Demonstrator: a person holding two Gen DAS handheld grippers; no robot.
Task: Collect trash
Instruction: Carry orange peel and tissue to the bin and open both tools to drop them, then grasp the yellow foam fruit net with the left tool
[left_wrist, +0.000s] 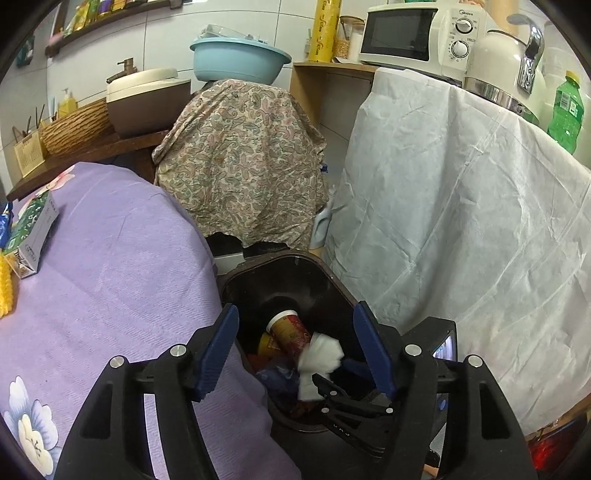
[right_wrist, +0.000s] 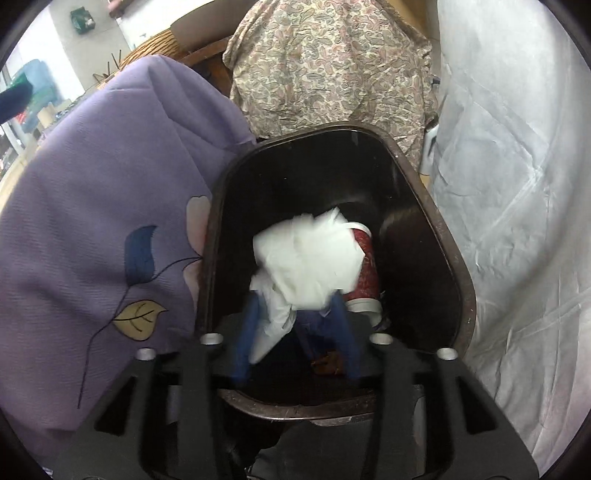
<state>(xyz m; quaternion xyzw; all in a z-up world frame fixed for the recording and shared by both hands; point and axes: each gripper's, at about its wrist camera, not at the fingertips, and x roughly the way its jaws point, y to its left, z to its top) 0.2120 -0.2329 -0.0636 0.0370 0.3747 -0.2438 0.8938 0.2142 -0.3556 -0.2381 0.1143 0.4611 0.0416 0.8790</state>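
**Both grippers over the open bin, tissue loose at the right one's tips**

Nearest in the left wrist view, the left gripper has its blue-padded jaws standing well apart with nothing between them, poised above the dark brown plastic trash bin. Just past its right finger, the right gripper reaches into the bin mouth from the lower right, a crumpled white paper tissue at its tips.

In the right wrist view, the right gripper points down into the trash bin. Its blue fingers are spread, and the white tissue, blurred, sits at and just beyond the tips; the pads do not appear to press on it, though the blur leaves contact unclear.

Inside the bin, under the tissue, lies a red patterned paper cup with a white rim on its side, among other crumpled rubbish.

To the left of the bin hangs a purple flowered cloth. Behind the bin is a paisley-patterned cloth draped over something, and to the right a white creased sheet. Farthest back stand a pale blue plastic basin and a white microwave oven.
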